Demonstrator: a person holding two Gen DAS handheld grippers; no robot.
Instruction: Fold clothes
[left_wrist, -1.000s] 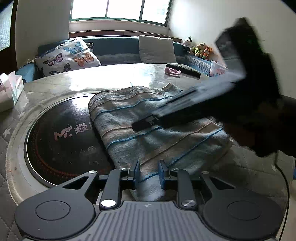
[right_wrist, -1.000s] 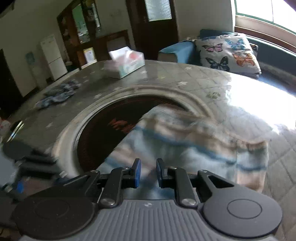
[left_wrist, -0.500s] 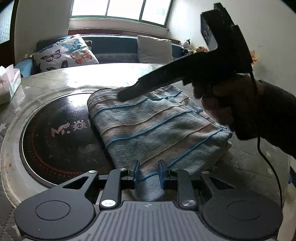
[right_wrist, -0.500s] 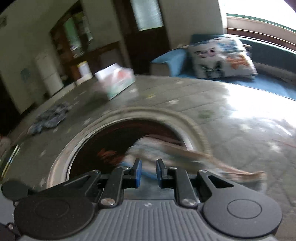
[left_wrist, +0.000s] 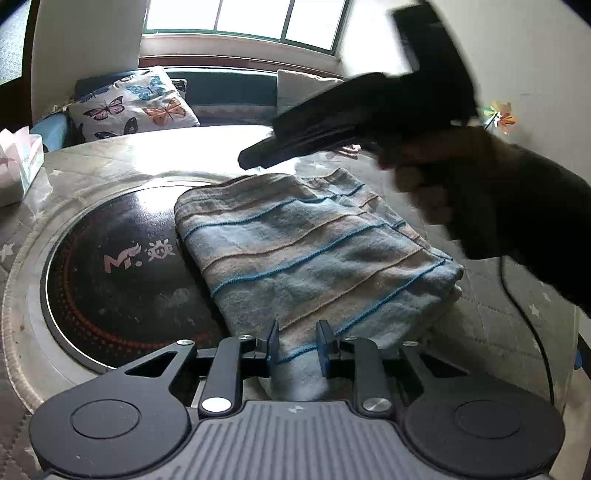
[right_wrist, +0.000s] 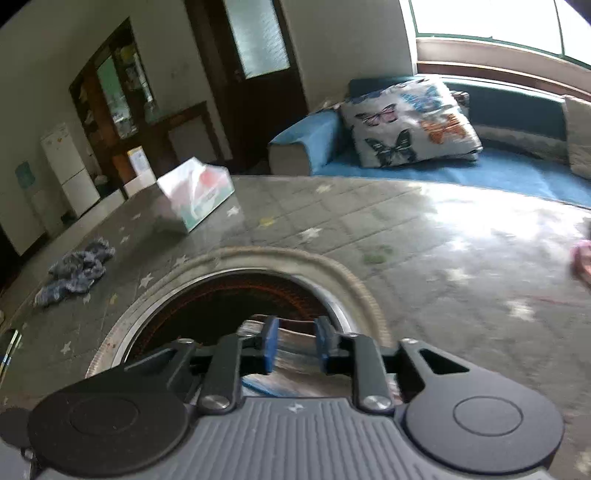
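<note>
A folded striped towel (left_wrist: 310, 254), blue and beige, lies on the table, partly over the black round hotplate (left_wrist: 110, 266). My left gripper (left_wrist: 297, 347) is open and low over the towel's near edge, holding nothing. My right gripper (left_wrist: 258, 157) is raised above the towel's far edge in the left wrist view. In its own view the right gripper (right_wrist: 295, 349) is open and empty, with only a strip of the towel (right_wrist: 295, 334) showing between its fingers.
A tissue box (right_wrist: 195, 192) stands on the table at the left. A crumpled blue cloth (right_wrist: 75, 271) lies further left. A pink item (right_wrist: 581, 260) lies at the right. A sofa with a butterfly cushion (left_wrist: 129, 105) is behind the table.
My right gripper has lifted off the towel and moved up and toward the far side. The towel stays folded in place. My left gripper has hardly moved.
</note>
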